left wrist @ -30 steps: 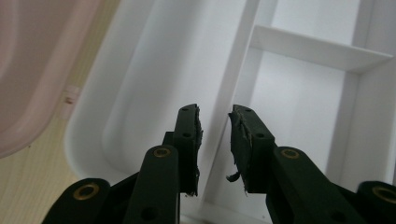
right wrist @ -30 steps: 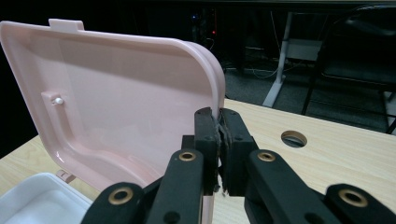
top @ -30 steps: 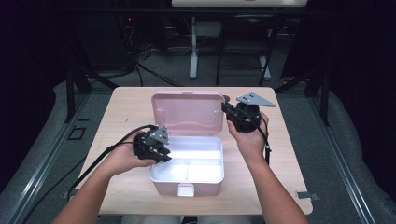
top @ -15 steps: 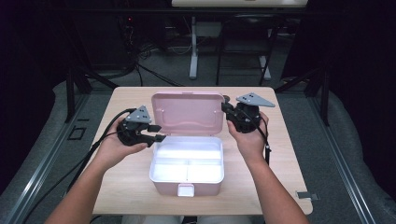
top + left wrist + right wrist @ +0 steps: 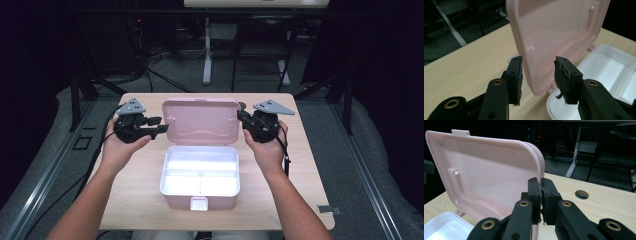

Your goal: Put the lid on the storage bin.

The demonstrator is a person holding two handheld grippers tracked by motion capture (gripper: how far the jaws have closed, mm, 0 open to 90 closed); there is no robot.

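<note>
While the pink lunch box [image 5: 200,182] sits open near the middle of the wooden surface [image 5: 300,185], its lid [image 5: 202,121] stands upright at the far side. At the lid's right edge, the right gripper [image 5: 241,116] has its jaws pinched tight on the rim. At the left edge, the left gripper [image 5: 159,125] has just been opening its jaws; they straddle the rim without pressing it.
</note>
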